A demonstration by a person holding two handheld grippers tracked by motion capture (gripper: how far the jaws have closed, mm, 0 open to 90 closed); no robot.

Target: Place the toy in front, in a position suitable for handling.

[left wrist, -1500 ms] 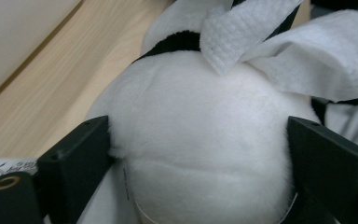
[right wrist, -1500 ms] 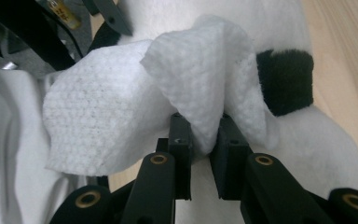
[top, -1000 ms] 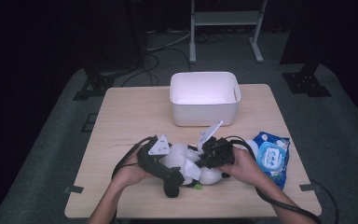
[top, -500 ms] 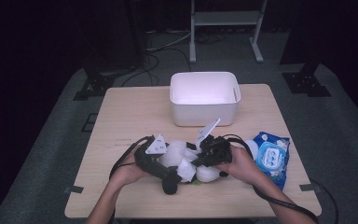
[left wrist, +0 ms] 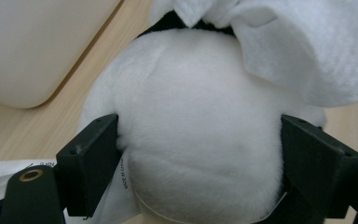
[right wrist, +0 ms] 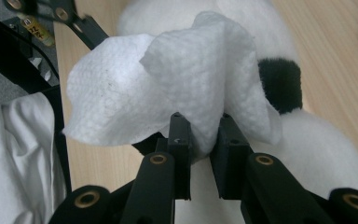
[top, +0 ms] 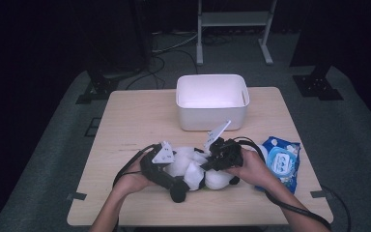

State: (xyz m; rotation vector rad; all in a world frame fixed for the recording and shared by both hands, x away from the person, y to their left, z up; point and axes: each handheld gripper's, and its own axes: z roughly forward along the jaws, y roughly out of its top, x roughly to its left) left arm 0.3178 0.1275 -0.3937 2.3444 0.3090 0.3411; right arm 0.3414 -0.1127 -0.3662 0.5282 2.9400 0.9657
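A white plush toy (top: pixel 193 170) with black patches lies on the wooden table (top: pixel 135 121) near its front edge. My left gripper (top: pixel 178 167) comes in from the left, and its wide-set jaws press into both sides of the toy's round white body (left wrist: pixel 200 130); the left gripper (left wrist: pixel 200 140) is shut on it. My right gripper (top: pixel 206 161) comes in from the right. It is shut on a crumpled white wipe (right wrist: pixel 168 79), which the right gripper (right wrist: pixel 204 135) holds just over the plush toy (right wrist: pixel 317 154) beside a black patch (right wrist: pixel 282 84). The wipe (left wrist: pixel 298 46) hangs over the toy's top.
An open white bin (top: pixel 211 79) stands at the middle back of the table; its wall (left wrist: pixel 32 46) is close behind the toy. A blue pack of wipes (top: pixel 281 162) lies to the right of my right hand. Cables trail from both grippers off the front edge.
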